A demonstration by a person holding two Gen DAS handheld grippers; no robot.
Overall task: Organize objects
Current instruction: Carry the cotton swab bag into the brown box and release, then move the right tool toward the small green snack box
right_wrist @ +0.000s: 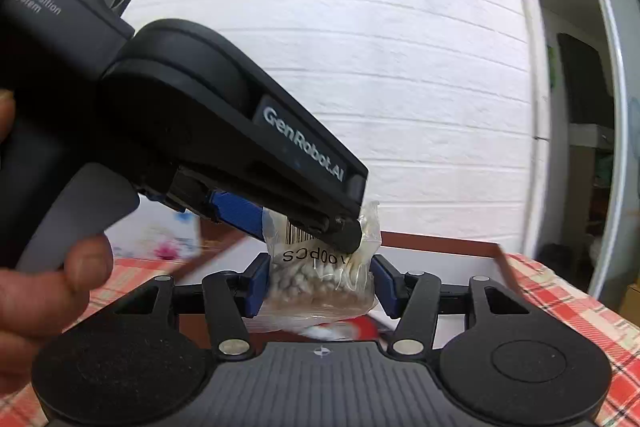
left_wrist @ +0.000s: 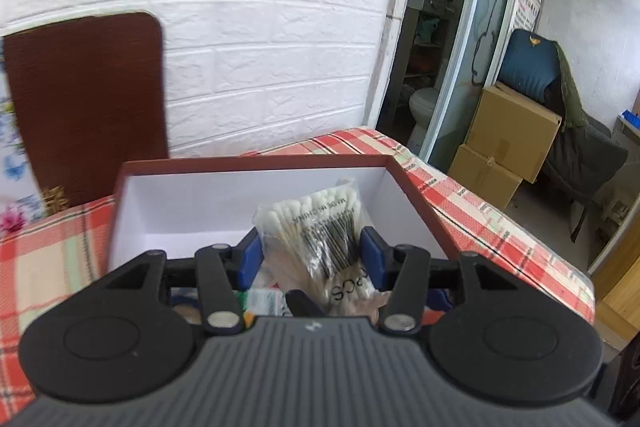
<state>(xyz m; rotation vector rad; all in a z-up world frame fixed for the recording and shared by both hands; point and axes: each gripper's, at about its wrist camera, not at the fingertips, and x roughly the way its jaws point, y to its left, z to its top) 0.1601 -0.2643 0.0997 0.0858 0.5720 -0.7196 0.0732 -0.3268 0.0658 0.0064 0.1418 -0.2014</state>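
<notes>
A clear bag of cotton swabs (left_wrist: 320,239) with a barcode is held over an open box (left_wrist: 168,211) with red-brown rim and white inside. My left gripper (left_wrist: 310,253) is shut on the bag, blue pads on both its sides. In the right wrist view the same bag (right_wrist: 320,279) sits between my right gripper's (right_wrist: 320,283) blue pads, which touch its lower end. The left gripper (right_wrist: 304,223) comes in from the upper left there, gripping the bag's top. Small packets lie in the box under the bag, mostly hidden.
The box stands on a table with a red plaid cloth (left_wrist: 472,203). A brown board (left_wrist: 88,107) leans on the white brick wall (left_wrist: 260,27) at the left. Cardboard boxes (left_wrist: 508,139) and a chair stand on the floor at the right.
</notes>
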